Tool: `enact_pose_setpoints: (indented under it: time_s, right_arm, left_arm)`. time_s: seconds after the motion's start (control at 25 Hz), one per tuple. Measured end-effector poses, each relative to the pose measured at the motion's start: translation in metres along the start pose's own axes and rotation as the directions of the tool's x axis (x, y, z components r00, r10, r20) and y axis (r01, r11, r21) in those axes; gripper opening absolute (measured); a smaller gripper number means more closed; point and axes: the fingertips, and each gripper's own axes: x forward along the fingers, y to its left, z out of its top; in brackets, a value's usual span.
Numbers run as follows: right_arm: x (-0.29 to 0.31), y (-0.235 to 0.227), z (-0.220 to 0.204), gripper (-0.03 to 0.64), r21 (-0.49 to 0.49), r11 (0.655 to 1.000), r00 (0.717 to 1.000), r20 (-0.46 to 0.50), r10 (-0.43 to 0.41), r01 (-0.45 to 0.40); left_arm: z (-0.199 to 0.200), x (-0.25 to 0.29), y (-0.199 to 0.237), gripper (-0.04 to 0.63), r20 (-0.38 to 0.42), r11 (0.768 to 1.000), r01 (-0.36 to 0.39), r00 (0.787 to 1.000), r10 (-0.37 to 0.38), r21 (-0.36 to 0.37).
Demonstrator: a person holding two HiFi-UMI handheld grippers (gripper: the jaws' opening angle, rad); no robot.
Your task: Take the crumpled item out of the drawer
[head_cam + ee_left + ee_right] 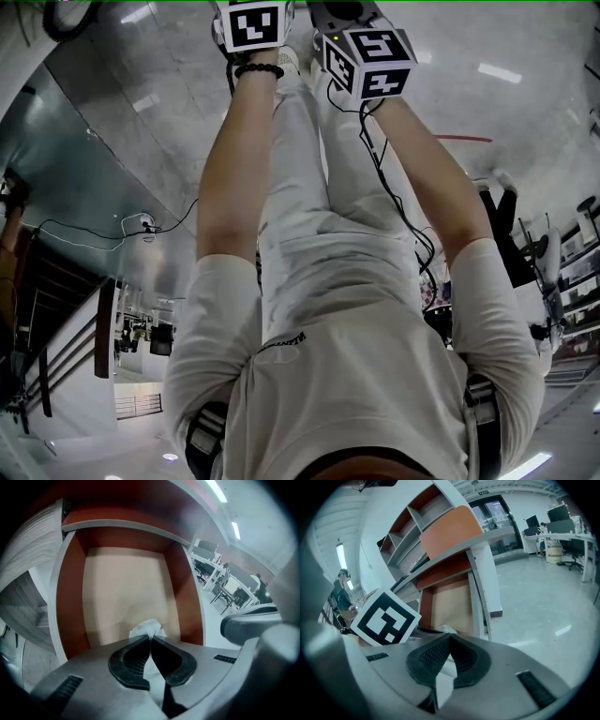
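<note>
Left gripper [151, 637]: jaws pressed together, pinching the top of the white wad [148, 629]. Wad lies inside the open drawer [70, 606], at its near end, about mid-width. Grasp looks made. Next, I judge: lift straight up, then pull back over the near wall without snagging. Right gripper [449, 638]: jaws closed, empty, just right of the left one.

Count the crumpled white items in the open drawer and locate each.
1. The crumpled white item sits in the drawer, at its near end, pinched by the shut left tool. The tool's body hides the nearest strip, so more may lie there.
</note>
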Motion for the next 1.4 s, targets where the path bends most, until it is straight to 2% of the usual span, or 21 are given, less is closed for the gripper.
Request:
enact_pose_setpoints:
  time_s: [0.48, 0.68, 0.88, 1.0, 1.12, 1.24, 1.4]
  right_arm:
    - [-0.009, 0.005, 0.010, -0.002, 0.001, 1.000, 1.000, 0.009, 0.002, -0.002]
    - [-0.018, 0.010, 0.022, -0.002, -0.009, 1.000, 1.000, 0.029, -0.001, 0.001]
    - [-0.040, 0.022, 0.040, -0.002, -0.012, 1.000, 0.999, 0.049, -0.008, 0.009]
    - [-0.052, 0.025, 0.059, -0.003, -0.020, 1.000, 0.997, 0.075, -0.017, 0.019]
    - [-0.069, 0.029, 0.079, -0.002, -0.032, 0.999, 0.994, 0.100, -0.034, 0.037]
    - [-0.095, 0.039, 0.094, -0.002, -0.034, 0.998, 0.993, 0.111, -0.046, 0.050]
    - [-0.125, 0.051, 0.122, -0.002, -0.051, 0.996, 0.987, 0.150, -0.063, 0.072]
  left_arm:
    - [-0.002, -0.020, 0.003, 0.008, 0.015, 0.999, 0.006, 1.000, -0.006, -0.038]
    - [0.002, -0.035, 0.001, 0.008, 0.063, 0.998, 0.013, 0.998, -0.009, -0.054]
    - [0.010, -0.069, -0.006, 0.008, 0.091, 0.998, 0.017, 0.996, -0.011, -0.064]
    - [0.028, -0.091, -0.008, 0.008, 0.131, 0.998, 0.015, 0.991, -0.008, -0.054]
    - [0.050, -0.119, -0.014, 0.008, 0.181, 0.999, 0.018, 0.983, -0.011, -0.037]
    - [0.065, -0.157, -0.023, 0.008, 0.220, 0.998, 0.034, 0.975, -0.022, -0.051]
    - [0.090, -0.203, -0.033, 0.008, 0.290, 0.997, 0.062, 0.956, -0.046, -0.048]
